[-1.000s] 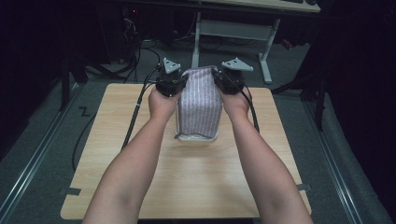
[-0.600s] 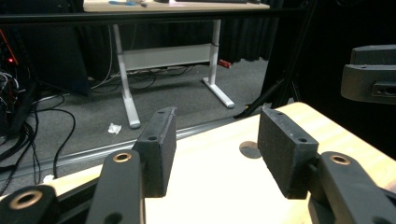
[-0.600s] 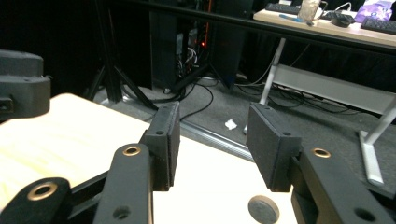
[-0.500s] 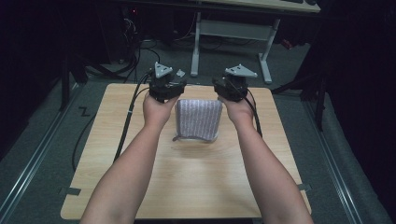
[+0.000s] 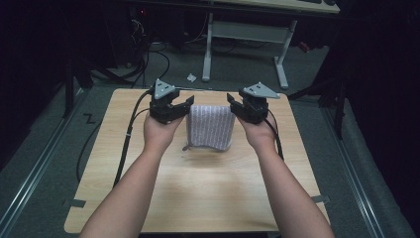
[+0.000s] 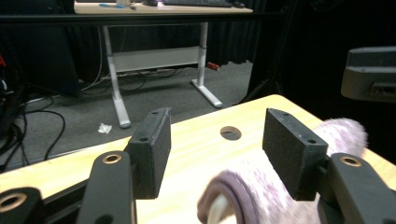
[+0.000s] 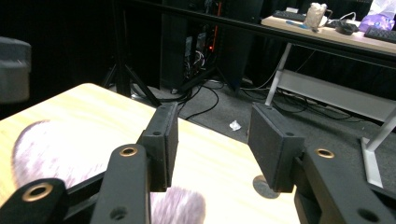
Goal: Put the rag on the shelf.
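A folded purple-and-white striped towel (image 5: 210,126) lies flat on the wooden table (image 5: 198,198), a little past its middle. My left gripper (image 5: 187,104) is open at the towel's far left corner, and my right gripper (image 5: 232,102) is open at its far right corner. In the left gripper view the jaws of the left gripper (image 6: 217,140) stand wide apart, with a fold of the towel (image 6: 243,193) low between them. In the right gripper view the right gripper (image 7: 212,140) is just as wide open, above the towel (image 7: 56,149), which is blurred at lower left.
A round hole (image 6: 230,133) is cut in the table near its far edge. Beyond the table stands a desk with white legs (image 5: 242,44). Cables (image 5: 148,54) and a paper scrap (image 5: 191,78) lie on the grey floor. A metal rail (image 5: 39,168) runs along the left.
Both grippers held the towel up by its top corners; they lowered it onto the table in a fold, then let go and opened.
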